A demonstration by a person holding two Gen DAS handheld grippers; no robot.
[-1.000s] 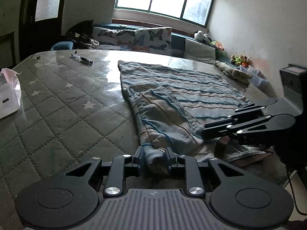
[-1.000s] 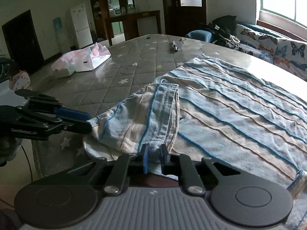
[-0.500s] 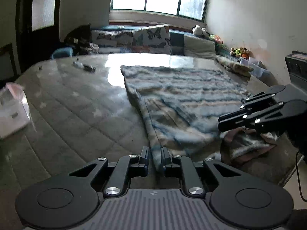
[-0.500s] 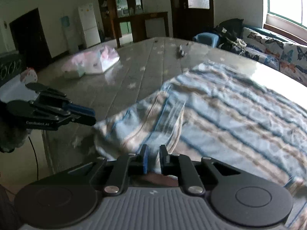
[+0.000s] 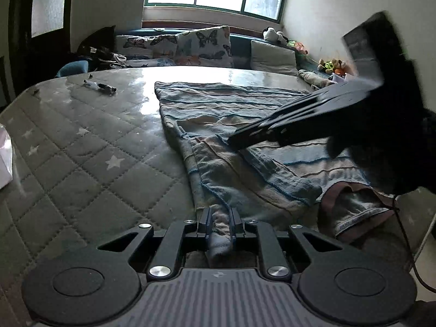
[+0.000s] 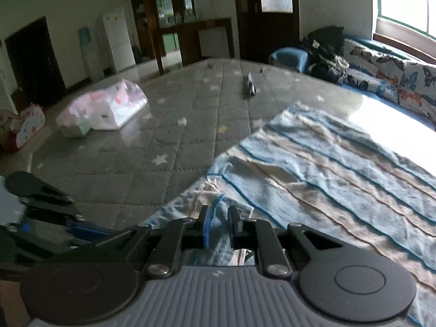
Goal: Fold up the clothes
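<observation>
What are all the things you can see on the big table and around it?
Striped garment: one, blue and beige, spread on the table's right half, near edge lifted.
Quilted table cover: one, grey-green with white stars, under a glossy sheet.
Marker pen: one, black and white, far left of the table.
Tissue pack: one, pink and white, near the table's left edge.
Butterfly cushions: several, white with coloured butterflies, on the bench under the window.
Plush toys: a few, by the right wall.
Fridge: one, white, far wall.
Left gripper: black, shut on the garment's edge.
Right gripper: black, shut on the garment.
</observation>
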